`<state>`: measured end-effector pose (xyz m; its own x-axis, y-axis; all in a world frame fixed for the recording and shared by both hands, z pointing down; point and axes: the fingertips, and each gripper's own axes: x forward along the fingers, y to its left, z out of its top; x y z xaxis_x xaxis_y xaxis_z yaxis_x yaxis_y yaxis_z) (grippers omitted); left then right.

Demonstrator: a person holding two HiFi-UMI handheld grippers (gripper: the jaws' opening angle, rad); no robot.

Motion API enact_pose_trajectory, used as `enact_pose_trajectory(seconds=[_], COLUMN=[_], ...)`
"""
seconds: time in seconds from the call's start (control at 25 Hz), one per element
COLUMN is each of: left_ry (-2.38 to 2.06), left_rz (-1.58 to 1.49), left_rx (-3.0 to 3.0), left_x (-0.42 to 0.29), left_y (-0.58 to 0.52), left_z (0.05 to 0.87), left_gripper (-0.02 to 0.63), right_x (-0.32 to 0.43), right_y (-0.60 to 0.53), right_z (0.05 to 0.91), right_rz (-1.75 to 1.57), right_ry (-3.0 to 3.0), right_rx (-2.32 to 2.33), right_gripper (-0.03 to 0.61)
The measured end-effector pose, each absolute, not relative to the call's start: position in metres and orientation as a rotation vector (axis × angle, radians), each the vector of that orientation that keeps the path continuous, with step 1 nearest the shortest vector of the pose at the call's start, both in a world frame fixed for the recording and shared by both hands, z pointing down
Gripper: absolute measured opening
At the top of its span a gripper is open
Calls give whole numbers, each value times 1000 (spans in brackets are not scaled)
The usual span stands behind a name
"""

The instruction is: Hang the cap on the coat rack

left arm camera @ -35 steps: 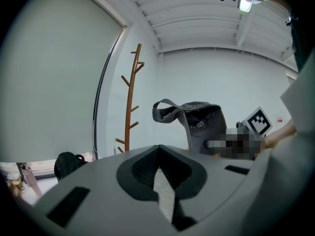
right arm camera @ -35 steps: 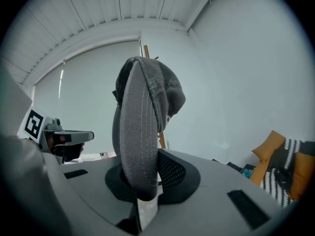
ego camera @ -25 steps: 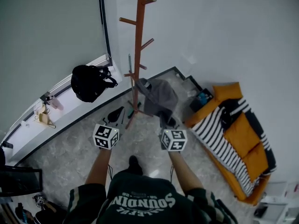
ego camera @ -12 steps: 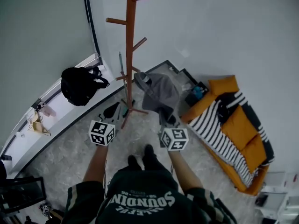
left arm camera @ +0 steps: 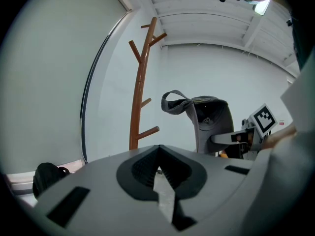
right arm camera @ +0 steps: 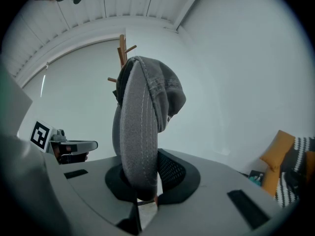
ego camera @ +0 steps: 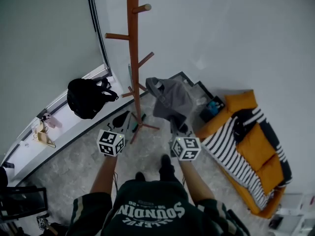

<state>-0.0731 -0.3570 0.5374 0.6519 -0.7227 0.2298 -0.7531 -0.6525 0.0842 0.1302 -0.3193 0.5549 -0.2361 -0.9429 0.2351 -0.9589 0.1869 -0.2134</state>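
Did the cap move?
Yes. The cap, in the right gripper, sits higher against the coat rack, its top now above the lowest pegs.

person's shirt (ego camera: 150, 211) print, upside down: "soundin"

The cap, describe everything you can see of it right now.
The cap is grey, of a washed, denim-like cloth with rows of pale stitching along its brim. The right gripper has its jaws shut on the brim's edge and holds the cap upright in the air, crown above. An adjusting strap forms a loop at the back. In the head view it is to the right of the brown wooden coat rack, apparently touching no peg.
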Motion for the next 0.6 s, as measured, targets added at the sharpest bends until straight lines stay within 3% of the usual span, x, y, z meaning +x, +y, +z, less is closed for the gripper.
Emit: enact_pose_trajectory(seconds=[0.6], left_ry=[-1407], left_rz=[255], left_rx=[2615], left_x=[-31], left_y=[-408], left_z=[520], left_gripper=[-1], right_x=[189], right_y=[-402], right_z=[536], right_rz=[459], right_ry=[-2502], right_rx=[1768], right_gripper=[26])
